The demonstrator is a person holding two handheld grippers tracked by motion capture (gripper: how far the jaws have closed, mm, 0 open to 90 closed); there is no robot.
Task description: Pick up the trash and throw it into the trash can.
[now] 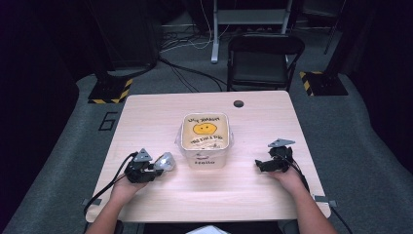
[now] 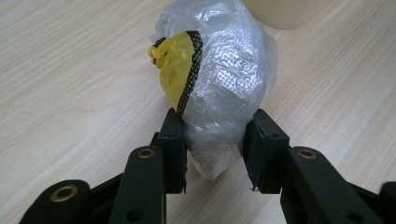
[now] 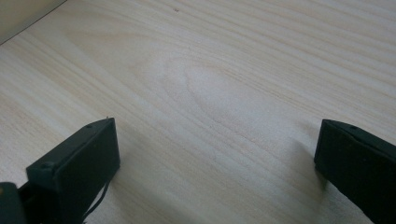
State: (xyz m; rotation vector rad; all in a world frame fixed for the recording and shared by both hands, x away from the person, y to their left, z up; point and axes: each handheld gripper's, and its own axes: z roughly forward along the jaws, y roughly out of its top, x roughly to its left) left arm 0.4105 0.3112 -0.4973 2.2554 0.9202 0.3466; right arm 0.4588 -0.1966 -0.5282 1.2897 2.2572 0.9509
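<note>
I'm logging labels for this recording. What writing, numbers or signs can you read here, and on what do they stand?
"Hello": on the front wall of the white tub.
"6": marked on the grey floor left of the table.
Smiley face with lines of writing above and below it, on the tub's yellow inside: too blurred to read.
Plastic-wrapped bundle in the left gripper: no writing.
</note>
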